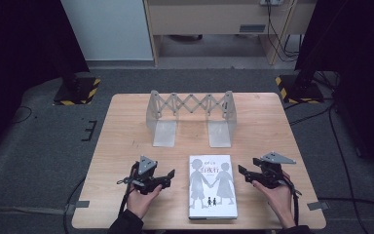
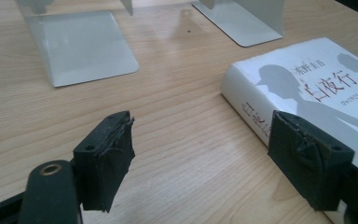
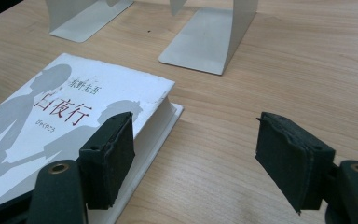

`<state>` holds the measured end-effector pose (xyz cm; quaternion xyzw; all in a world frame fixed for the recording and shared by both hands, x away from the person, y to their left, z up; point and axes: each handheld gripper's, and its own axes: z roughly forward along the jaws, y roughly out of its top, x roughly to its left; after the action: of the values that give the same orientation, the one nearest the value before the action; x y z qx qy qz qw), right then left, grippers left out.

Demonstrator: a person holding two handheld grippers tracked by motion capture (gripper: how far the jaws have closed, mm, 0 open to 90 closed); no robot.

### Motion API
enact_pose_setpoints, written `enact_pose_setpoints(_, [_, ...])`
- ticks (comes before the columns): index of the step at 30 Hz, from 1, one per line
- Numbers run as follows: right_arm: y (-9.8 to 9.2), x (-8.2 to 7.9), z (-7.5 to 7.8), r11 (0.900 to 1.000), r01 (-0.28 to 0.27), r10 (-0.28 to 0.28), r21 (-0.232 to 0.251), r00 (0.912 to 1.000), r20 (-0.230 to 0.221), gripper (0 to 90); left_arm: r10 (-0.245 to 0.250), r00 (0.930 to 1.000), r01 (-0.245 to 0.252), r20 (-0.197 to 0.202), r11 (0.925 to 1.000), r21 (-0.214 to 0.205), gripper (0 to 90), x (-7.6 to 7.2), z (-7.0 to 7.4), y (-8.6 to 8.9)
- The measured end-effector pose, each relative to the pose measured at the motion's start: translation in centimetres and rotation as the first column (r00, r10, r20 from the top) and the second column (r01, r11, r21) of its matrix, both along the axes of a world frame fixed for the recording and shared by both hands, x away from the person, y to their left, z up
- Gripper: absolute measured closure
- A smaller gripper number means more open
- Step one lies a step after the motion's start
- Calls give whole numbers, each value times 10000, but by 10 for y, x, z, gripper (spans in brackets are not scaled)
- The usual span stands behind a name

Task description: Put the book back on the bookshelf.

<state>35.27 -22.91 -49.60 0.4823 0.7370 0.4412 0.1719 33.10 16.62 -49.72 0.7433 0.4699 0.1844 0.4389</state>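
While the book (image 1: 213,186) is lying flat at the table's (image 1: 126,122) near edge, between our wide-open left tool (image 1: 167,178) and right tool (image 1: 244,173), we are probably squaring both to its long sides, aiming for the rack (image 1: 191,117) beyond.

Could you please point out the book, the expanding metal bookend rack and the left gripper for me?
book (image 1: 213,186): high view, middle of its white cover.
bookend rack (image 1: 191,103): high view, its scissor lattice.
left gripper (image 1: 167,178): high view, between its open jaws.

One white hardcover book (image 1: 213,186) lies between two black two-jaw grippers. One grey metal expandable bookend rack (image 1: 191,117) stands beyond them. One light wooden table (image 1: 126,126).
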Motion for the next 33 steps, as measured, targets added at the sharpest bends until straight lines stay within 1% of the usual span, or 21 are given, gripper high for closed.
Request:
enact_pose_setpoints(4, [5, -1, -1, 9999, -152, 152, 57, 9999, -40, 280, -264, 9996, 264, -19, 9996, -16, 213, -2, -2, -9])
enact_pose_setpoints(6, [6, -1, -2, 9998, -191, 191, 81, 9998, -31, 280, -380, 9993, 380, -14, 9992, 76, 211, -4, -2, -14])
enact_pose_setpoints(7, [7, -2, -2, 9997, -250, 250, 86, 9997, -23, 279, -483, 9988, 483, 1, 9988, 22, 210, -4, -2, -17])
enact_pose_setpoints(9, [11, -2, -4, 9992, -325, 326, 238, 9995, -51, 280, -600, 9982, 600, -18, 9982, 79, 207, -5, -3, -22])
enact_pose_setpoints(11, [12, -2, -5, 9989, -409, 411, 215, 9991, -69, 280, -783, 9969, 784, -89, 9968, 128, 207, -6, -5, -27])
enact_pose_setpoints(13, [16, -3, -7, 9980, -509, 514, 364, 9986, -117, 282, -916, 9957, 917, -150, 9958, 64, 201, -6, -7, -31])
enact_pose_setpoints(16, [18, -3, -8, 9974, -606, 612, 389, 9980, -161, 282, -1068, 9939, 1067, -283, 9943, -59, 201, -6, -9, -38])
enact_pose_setpoints(20, [23, -3, -10, 9962, -740, 753, 468, 9968, -271, 286, -1355, 9899, 1359, -414, 9907, 68, 194, -7, -13, -45])
enact_pose_setpoints(21, [24, -3, -10, 9959, -755, 771, 508, 9965, -311, 286, -1485, 9878, 1489, -470, 9888, 67, 192, -7, -14, -46])
enact_pose_setpoints(22, [24, -3, -10, 9957, -768, 786, 523, 9964, -332, 285, -1636, 9853, 1636, -500, 9865, -37, 190, -7, -15, -48])
enact_pose_setpoints(23, [26, -4, -12, 9949, -772, 799, 644, 9960, -396, 283, -1724, 9836, 1724, -530, 9850, -42, 182, -7, -15, -49])
enact_pose_setpoints(24, [26, -4, -12, 9949, -772, 799, 644, 9960, -396, 283, -1824, 9819, 1827, -518, 9832, 8, 182, -7, -16, -50])
enact_pose_setpoints(25, [26, -3, -13, 9946, -816, 842, 635, 9957, -395, 283, -1874, 9807, 1881, -551, 9821, 81, 181, -8, -17, -52])
enact_pose_setpoints(27, [29, -4, -14, 9940, -877, 905, 650, 9951, -405, 282, -1895, 9801, 1899, -595, 9818, 2, 166, -8, -18, -54])
enact_pose_setpoints(29, [32, -4, -16, 9933, -974, 1004, 619, 9939, -462, 282, -1953, 9790, 1954, -578, 9807, -41, 151, -7, -19, -55])
enact_pose_setpoints(30, [34, -4, -17, 9929, -1025, 1053, 600, 9933, -465, 282, -1948, 9791, 1947, -587, 9808, -74, 127, -7, -20, -56])
enact_pose_setpoints(31, [36, -4, -17, 9925, -1068, 1099, 597, 9926, -513, 281, -2006, 9782, 2004, -538, 9797, -88, 127, -6, -21, -57])
enact_pose_setpoints(32, [37, -4, -18, 9924, -1093, 1124, 569, 9921, -550, 281, -2088, 9769, 2088, -444, 9779, -47, 110, -5, -22, -57])
enact_pose_setpoints(33, [38, -4, -19, 9922, -1110, 1142, 567, 9918, -575, 280, -2195, 9753, 2196, -251, 9756, 42, 82, -5, -23, -58])
